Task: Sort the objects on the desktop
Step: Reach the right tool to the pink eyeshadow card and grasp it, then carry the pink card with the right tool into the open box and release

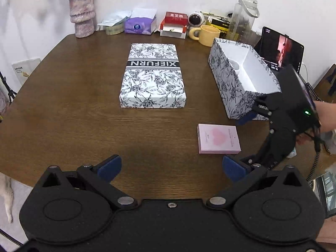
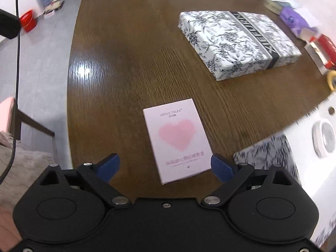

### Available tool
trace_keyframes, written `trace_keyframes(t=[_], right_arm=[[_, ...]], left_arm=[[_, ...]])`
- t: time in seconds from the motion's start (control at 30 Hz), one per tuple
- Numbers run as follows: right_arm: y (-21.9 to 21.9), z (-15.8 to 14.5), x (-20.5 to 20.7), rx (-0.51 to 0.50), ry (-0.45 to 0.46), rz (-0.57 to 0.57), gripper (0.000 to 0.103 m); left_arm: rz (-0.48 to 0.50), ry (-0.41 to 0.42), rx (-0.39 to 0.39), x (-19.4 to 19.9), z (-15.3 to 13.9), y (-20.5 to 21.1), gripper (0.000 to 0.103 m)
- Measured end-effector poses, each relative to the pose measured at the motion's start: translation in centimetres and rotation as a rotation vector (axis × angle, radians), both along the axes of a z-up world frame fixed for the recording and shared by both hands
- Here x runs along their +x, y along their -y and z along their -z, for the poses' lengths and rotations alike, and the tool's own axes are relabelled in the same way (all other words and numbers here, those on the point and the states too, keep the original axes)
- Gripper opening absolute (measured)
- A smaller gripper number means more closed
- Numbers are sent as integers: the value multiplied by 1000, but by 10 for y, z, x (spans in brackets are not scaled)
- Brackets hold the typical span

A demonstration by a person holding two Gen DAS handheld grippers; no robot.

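A small pink box with a heart (image 2: 176, 138) lies flat on the brown table (image 2: 126, 63). My right gripper (image 2: 164, 164) is open, and the box's near end sits between its blue pads without touching them. From the left wrist view the pink box (image 1: 218, 138) lies just left of the right gripper (image 1: 248, 139), which a hand holds. The left gripper (image 1: 172, 167) hangs open over the table's near edge with nothing in it. A floral lid marked XIEFURN (image 1: 153, 75) lies mid-table. The matching open box (image 1: 241, 77) stands at the right and holds a round white item (image 2: 323, 138).
Along the back wall stand a vase with flowers (image 1: 82, 14), a purple tissue box (image 1: 139, 25), a red and white carton (image 1: 174, 24), a yellow mug (image 1: 206, 35), a clear jar (image 1: 244, 16) and a lit tablet (image 1: 279, 50). A chair (image 2: 31, 124) stands beside the table.
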State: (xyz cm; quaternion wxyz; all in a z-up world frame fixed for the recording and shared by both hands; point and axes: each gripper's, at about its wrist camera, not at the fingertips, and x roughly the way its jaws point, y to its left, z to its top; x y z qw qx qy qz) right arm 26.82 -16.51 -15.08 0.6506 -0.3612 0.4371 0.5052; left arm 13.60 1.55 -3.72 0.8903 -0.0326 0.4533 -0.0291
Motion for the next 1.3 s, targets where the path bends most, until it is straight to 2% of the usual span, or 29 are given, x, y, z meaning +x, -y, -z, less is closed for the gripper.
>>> trace_keyframes(t=[0.27,0.37,0.57,0.7,0.77,0.8,1.0,1.17,1.3], right_arm=[[-25,15,18,-40,-39,-123,90],[-31,15,22,-56,-46,-154,82],[-43,20,22,-93,4,-216,82],[-44,26,25,-132,-36,-233,81],[-42,25,26,-134,-58,-232,76],[-41,25,25,-135,-57,-237,70],[-35,19,19,-140,-50,-271,69],[-37,2,13,-92,-22,-303,69],[-31,-44,17,24,-15,-306,69]], left_arm=[[-39,-54,-13,9,11,3,103],[-46,-64,-16,12,11,4,103],[-46,-69,-17,16,10,9,103],[-45,-73,-17,18,9,12,103],[-48,-77,-19,18,10,12,103],[-51,-79,-19,17,10,12,103],[-68,-93,-41,16,10,7,103],[-52,-87,-39,20,0,6,103],[-8,-50,-23,28,-22,11,103]])
